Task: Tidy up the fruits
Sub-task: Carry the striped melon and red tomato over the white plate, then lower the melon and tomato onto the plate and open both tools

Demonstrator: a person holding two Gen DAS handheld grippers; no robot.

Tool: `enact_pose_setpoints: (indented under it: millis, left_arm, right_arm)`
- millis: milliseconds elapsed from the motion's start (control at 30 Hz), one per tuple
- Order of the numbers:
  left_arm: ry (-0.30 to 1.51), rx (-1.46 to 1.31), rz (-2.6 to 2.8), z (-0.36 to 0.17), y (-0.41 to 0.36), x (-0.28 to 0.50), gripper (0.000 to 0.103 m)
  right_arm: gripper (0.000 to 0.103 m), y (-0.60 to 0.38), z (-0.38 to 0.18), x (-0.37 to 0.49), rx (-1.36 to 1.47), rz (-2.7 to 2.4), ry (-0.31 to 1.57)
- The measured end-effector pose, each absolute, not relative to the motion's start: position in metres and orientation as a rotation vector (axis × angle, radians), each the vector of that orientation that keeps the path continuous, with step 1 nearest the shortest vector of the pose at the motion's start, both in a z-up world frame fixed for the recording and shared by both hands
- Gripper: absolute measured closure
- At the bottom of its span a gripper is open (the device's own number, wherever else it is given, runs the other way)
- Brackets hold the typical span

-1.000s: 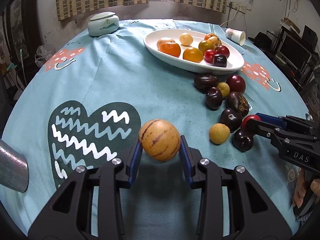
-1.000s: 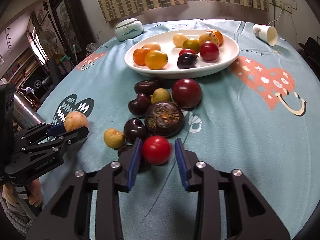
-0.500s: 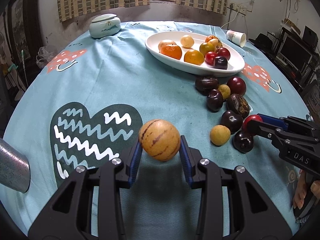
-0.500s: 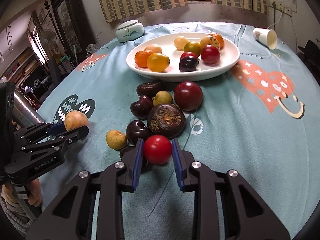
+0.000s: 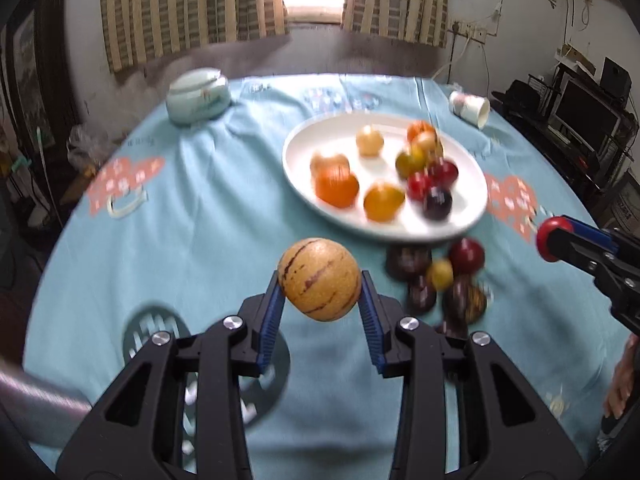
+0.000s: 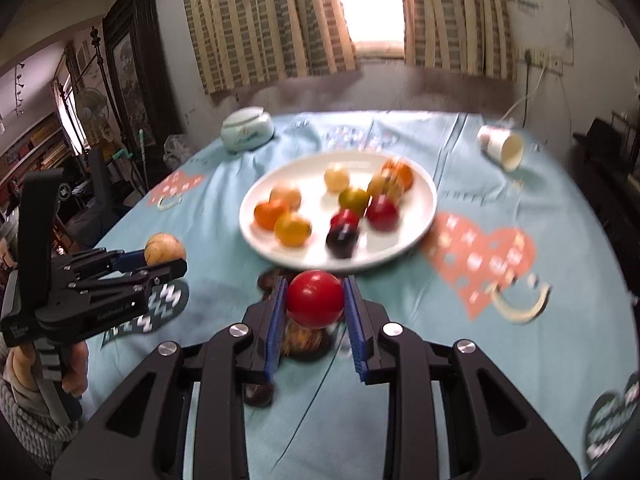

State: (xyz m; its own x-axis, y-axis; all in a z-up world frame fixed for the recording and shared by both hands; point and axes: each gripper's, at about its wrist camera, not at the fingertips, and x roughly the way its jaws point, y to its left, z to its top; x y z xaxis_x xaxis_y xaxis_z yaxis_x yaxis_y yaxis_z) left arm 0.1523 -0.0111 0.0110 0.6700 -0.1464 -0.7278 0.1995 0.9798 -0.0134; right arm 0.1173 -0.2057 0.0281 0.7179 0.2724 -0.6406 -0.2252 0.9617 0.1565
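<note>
My left gripper (image 5: 320,280) is shut on a tan, purple-streaked round fruit (image 5: 319,278), held above the blue cloth short of the white plate (image 5: 304,176). My right gripper (image 6: 315,300) is shut on a red round fruit (image 6: 315,298), also in the air just before the plate (image 6: 420,200). In the left wrist view, the right gripper and the red fruit (image 5: 554,236) show at the right edge. In the right wrist view, the left gripper and the tan fruit (image 6: 164,249) show at the left. Several fruits (image 5: 380,202) lie on the plate. Loose dark and yellow fruits (image 5: 440,276) sit on the cloth below it.
A pale green lidded jar (image 5: 198,96) stands at the table's far left. A paper cup (image 5: 470,109) lies tipped over at the far right. A metal cylinder (image 5: 36,404) pokes in at the lower left. A person's hand (image 6: 68,368) grips the left tool.
Both grippers rose off the table with their fruits and moved toward the plate. The right jaws, open around the red fruit a second ago, closed on it.
</note>
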Motion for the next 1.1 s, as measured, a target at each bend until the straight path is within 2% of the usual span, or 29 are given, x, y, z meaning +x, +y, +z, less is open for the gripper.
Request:
enact_pose_setpoints:
  millis: [200,533,867,933,1100]
  left_arm:
    - [0.776,0.050,-0.183,0.039,-0.030,0.217,0.065]
    - [0.860,-0.001,-0.213,0.001,-0.058,0.299,0.065]
    - [0.898,0.023,-0.223,-0.020,-0.065,0.315,0.064]
    - [0.892,0.029,-0.215,-0.021,-0.066,0.315,0.054]
    - [0.871,0.045,-0.219,-0.017,-0.069,0.312,0.047]
  right_arm:
    - [0.074,-0.222,0.058,0.168,0.117,0.245,0.673]
    - [0.074,-0.221,0.000,0.234,0.137,0.224,0.780]
    - [0.074,-0.206,-0.019,0.241,0.067,0.225,0.805]
    - [0.073,-0.204,-0.021,0.243,0.047,0.217,0.808]
    - [0.073,-0.205,-0.028,0.246,0.044,0.208,0.831]
